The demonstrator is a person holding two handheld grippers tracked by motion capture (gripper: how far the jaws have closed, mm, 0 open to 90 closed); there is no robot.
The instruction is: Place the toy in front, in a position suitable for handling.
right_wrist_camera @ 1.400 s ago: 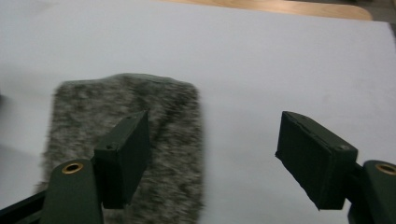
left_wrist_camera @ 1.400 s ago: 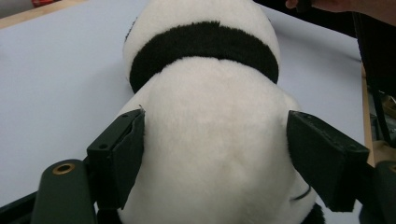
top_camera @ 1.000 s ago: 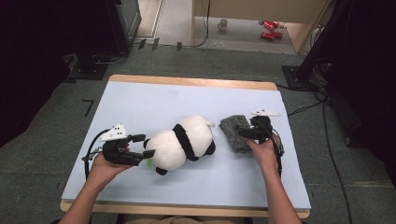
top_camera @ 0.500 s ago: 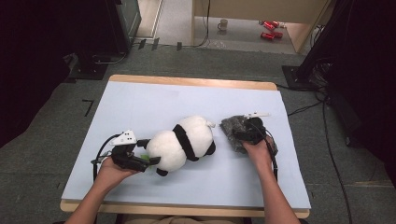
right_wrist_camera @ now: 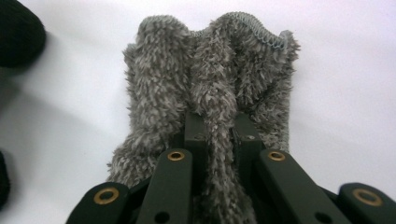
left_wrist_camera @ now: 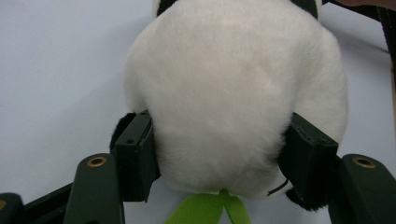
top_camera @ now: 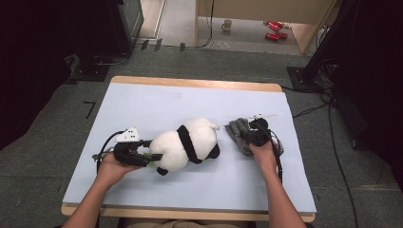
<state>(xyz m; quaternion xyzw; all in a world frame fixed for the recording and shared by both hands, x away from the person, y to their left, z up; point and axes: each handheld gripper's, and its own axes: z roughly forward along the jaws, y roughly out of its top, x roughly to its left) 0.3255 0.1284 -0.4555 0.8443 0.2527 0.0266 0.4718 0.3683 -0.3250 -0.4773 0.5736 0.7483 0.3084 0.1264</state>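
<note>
1. Panda plush lies on its side near the middle of the pale blue table, white head end toward the left gripper.
2. Left gripper: jaws have just been closing and sit on either side of the plush head; pads press into the fur, so it grips the panda. Green leaf piece pokes out below the head, between the jaws.
3. Grey fuzzy cloth lies bunched just right of the panda, near but apart.
4. Right gripper: jaws have just been closing and are now clamped on a fold of the cloth, with fabric pinched between the pads.
</note>
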